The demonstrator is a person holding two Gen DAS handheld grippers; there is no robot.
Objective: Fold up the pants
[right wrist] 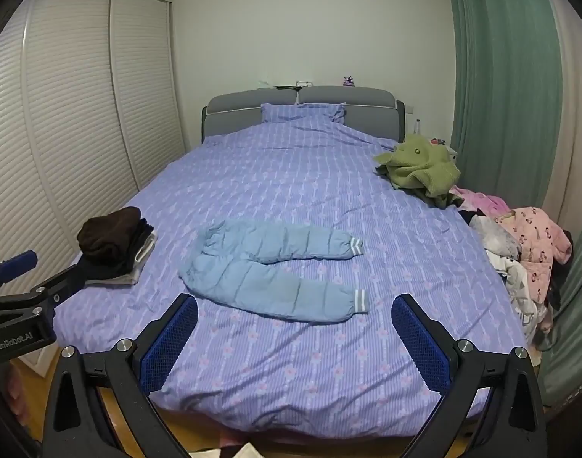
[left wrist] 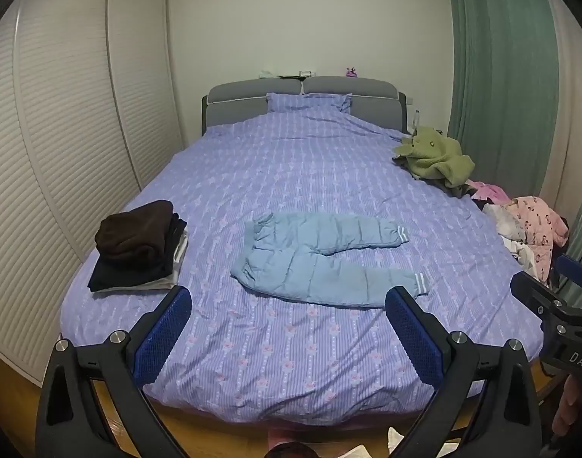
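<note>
Light blue padded pants [left wrist: 321,259] lie flat on the purple bedspread [left wrist: 291,175], waist to the left, both legs spread apart with striped cuffs to the right. They also show in the right wrist view [right wrist: 268,271]. My left gripper [left wrist: 289,297] is open and empty, held above the foot of the bed, short of the pants. My right gripper [right wrist: 295,305] is open and empty, likewise short of the near leg. The right gripper shows at the right edge of the left wrist view [left wrist: 550,294]. The left gripper shows at the left edge of the right wrist view [right wrist: 39,286].
A stack of folded dark clothes [left wrist: 138,248] sits at the bed's left edge. A green garment [left wrist: 436,156] and a heap of pink and white clothes [left wrist: 527,229] lie along the right edge. Wardrobe doors [left wrist: 62,133] stand left, a green curtain [left wrist: 504,76] right.
</note>
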